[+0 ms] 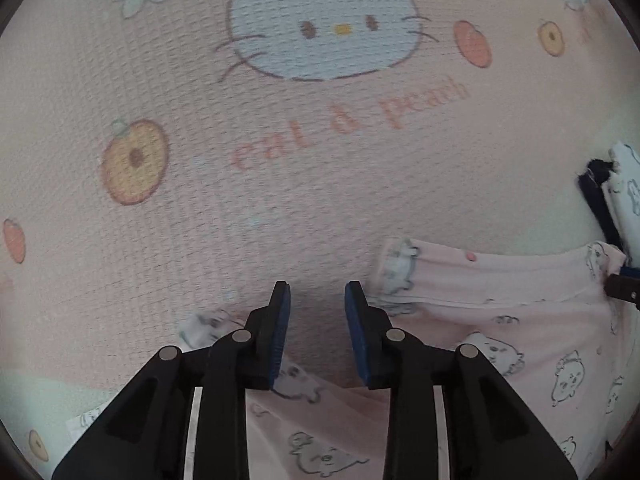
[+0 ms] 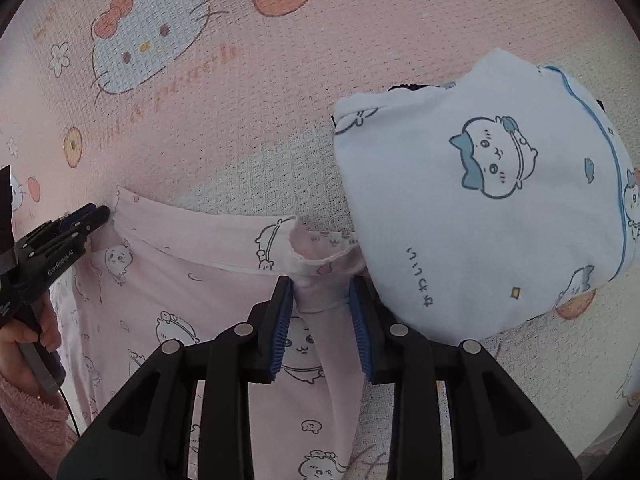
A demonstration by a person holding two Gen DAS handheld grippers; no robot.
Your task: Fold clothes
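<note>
Left gripper (image 1: 317, 292) open, nothing between its pads; right gripper (image 2: 320, 286) pinches the pink printed garment (image 2: 224, 300) beside the folded white one (image 2: 480, 208).

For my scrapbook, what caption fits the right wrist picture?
Right gripper pinching a bunched fold of the pink garment beside the folded white top on the cartoon-cat sheet.

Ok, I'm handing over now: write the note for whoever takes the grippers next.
Left gripper: open, nothing between the pads, at the pink garment's far-left corner.
Right gripper: shut on a bunched fold of the pink garment's top edge.
White folded garment: on the pink sheet, right of the pink one.
Done: the white piece looks folded.
Left: fold the pink garment.
</note>
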